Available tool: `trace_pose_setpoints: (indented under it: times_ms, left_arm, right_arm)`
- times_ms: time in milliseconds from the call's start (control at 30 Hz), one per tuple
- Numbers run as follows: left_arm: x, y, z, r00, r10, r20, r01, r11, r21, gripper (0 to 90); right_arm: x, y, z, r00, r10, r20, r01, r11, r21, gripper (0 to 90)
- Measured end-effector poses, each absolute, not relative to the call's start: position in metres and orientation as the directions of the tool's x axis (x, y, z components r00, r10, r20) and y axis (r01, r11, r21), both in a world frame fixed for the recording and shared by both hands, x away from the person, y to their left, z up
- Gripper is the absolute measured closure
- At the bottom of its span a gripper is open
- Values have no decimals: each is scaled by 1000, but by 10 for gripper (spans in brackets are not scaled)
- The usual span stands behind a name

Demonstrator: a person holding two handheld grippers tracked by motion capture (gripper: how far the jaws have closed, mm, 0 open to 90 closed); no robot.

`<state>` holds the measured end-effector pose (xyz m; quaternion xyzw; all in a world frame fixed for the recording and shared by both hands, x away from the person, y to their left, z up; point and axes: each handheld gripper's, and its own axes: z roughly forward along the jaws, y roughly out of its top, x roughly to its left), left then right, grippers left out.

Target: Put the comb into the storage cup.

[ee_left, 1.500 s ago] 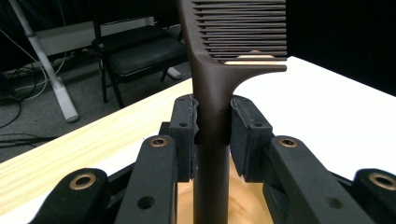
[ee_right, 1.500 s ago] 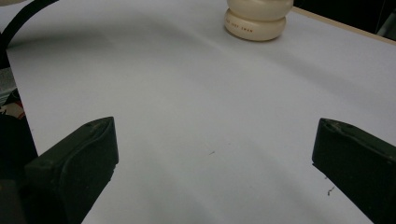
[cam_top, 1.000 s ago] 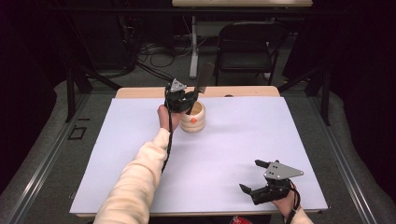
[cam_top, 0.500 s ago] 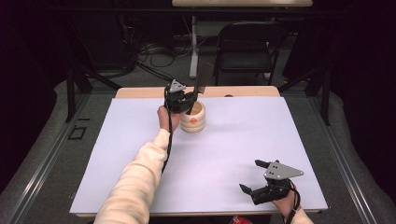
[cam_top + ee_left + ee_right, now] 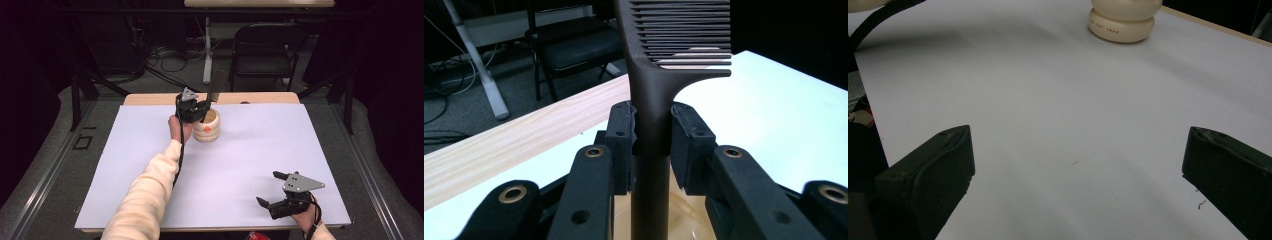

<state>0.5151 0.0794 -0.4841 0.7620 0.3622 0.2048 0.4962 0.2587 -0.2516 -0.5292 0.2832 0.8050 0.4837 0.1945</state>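
At the table's far edge, my left gripper (image 5: 200, 107) clamps a dark comb (image 5: 659, 75) by its handle, upright over the cream jar (image 5: 207, 126). Near the front right corner of the white table (image 5: 260, 150), my right gripper (image 5: 272, 189) rests, jaws wide apart and holding nothing.

A: We note the cup (image 5: 206, 126) on the white sheet (image 5: 250, 150), toward the far edge, left of centre. The left gripper (image 5: 202, 107) sits directly over it, with the comb (image 5: 659, 75) upright between the jaws, its handle reaching down into the cup.

B: Agreed. We place the right gripper (image 5: 272, 189) at the near right corner of the sheet, well apart from the cup. Behind the table's far edge (image 5: 260, 98) stands a chair (image 5: 265, 47).
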Motion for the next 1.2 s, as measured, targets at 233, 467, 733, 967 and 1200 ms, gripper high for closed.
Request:
trace_pose_setpoints:
  times_ms: [233,467,733,967,1200]
  left_arm:
    - [515,79,-487,657,752,-48,350,-248,904,723]
    - [515,79,-489,657,753,-47,358,-256,898,723]
    - [514,76,-490,665,746,-48,361,-265,894,722]
    - [515,74,-493,670,741,-46,371,-280,885,722]
    - [515,75,-494,667,744,-50,376,-278,884,722]
  right_arm:
    - [259,-252,-529,-764,644,-40,267,372,889,0]
    - [258,-251,-529,-764,644,-39,267,371,889,0]
    - [258,-251,-529,-765,642,-38,267,371,890,0]
    - [258,-251,-529,-765,643,-38,266,369,890,0]
    - [258,-251,-529,-766,642,-37,268,370,890,0]
